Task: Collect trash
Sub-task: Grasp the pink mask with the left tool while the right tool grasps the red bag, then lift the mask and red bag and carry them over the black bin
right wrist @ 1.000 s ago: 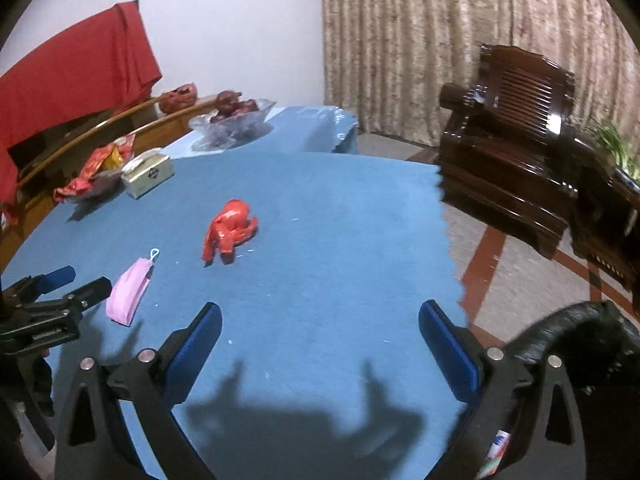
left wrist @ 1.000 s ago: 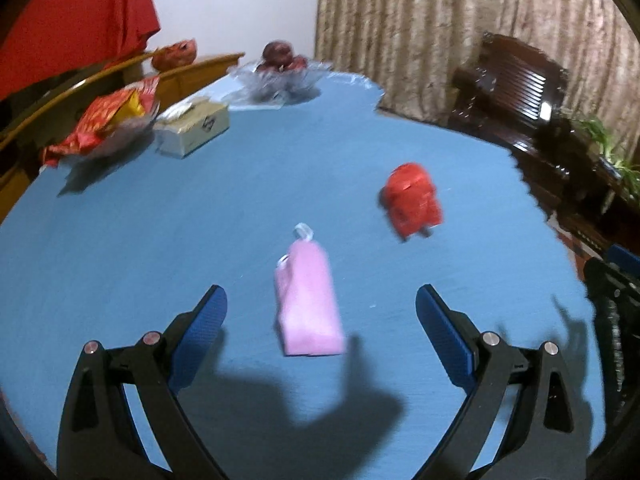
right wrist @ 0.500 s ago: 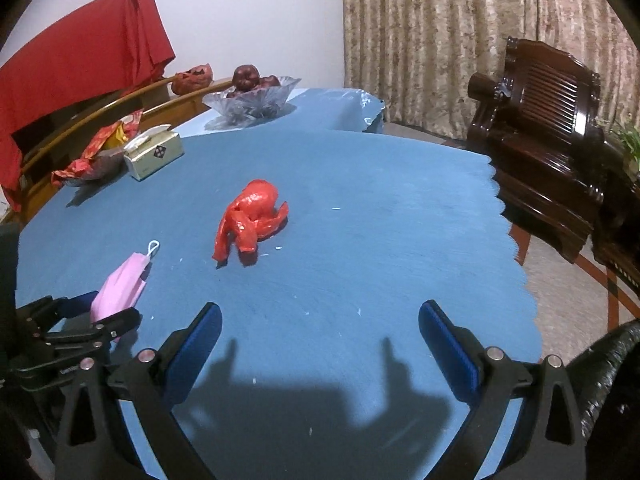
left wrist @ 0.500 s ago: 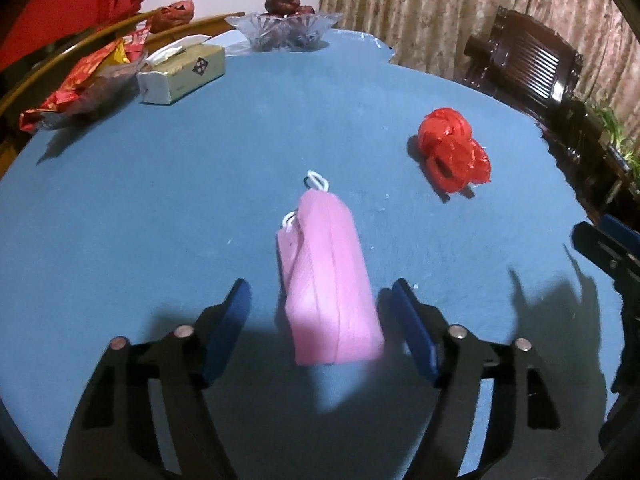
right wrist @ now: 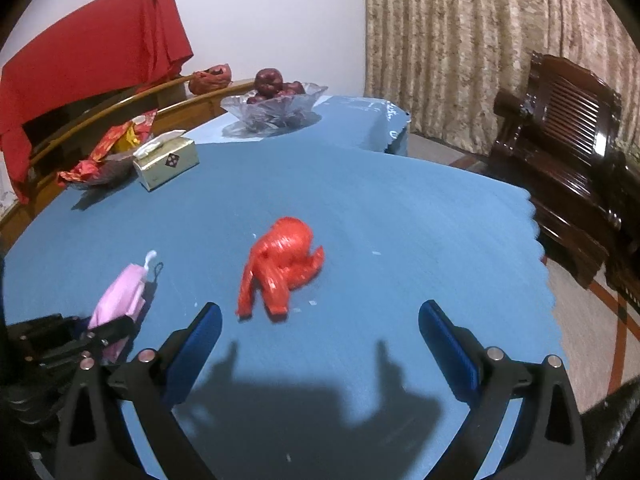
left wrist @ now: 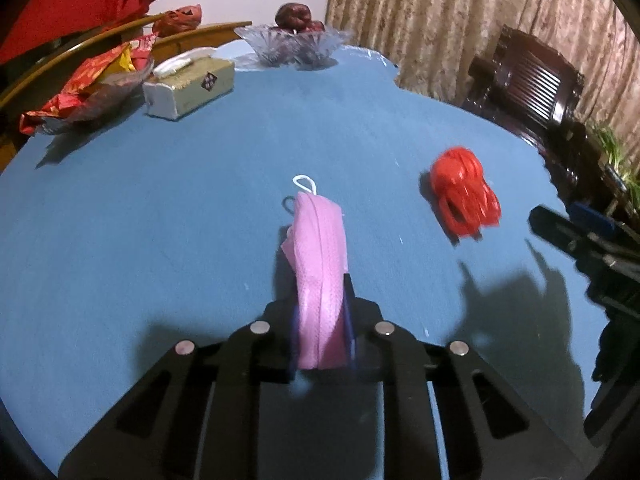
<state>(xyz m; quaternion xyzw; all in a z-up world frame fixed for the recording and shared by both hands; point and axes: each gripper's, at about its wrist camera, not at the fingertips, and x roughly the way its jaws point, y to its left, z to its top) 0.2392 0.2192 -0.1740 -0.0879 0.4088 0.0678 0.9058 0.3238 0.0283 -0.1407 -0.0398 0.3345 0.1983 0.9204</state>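
Basically early in the job: 2 bits of trash in view, neither binned, and no bin or bag shows in either view. Blue worktop fills both views. At its far edge sit non-trash-looking things: fruit bowl, tissue box, a dish of red wrappers; whether those wrappers count as trash I can't tell.

Red bag, crumpled plastic, lies loose mid-worktop, untouched. Right claw hangs spread wide just short of it, nothing between the pads, bag a bit left of its centre line. Judged: that pickup not yet started, only lined up.

Pink mask, folded, white ear loop out front, sits left of the red bag. Left claw is closing on its near end, mask squeezed upright between the pads, far end seems to rest on the worktop. So grab 1 is about made, not yet lifted.

Left to do, my guess: lift mask, close on red bag, carry both to wherever trash goes. Roughly a quarter done at best.
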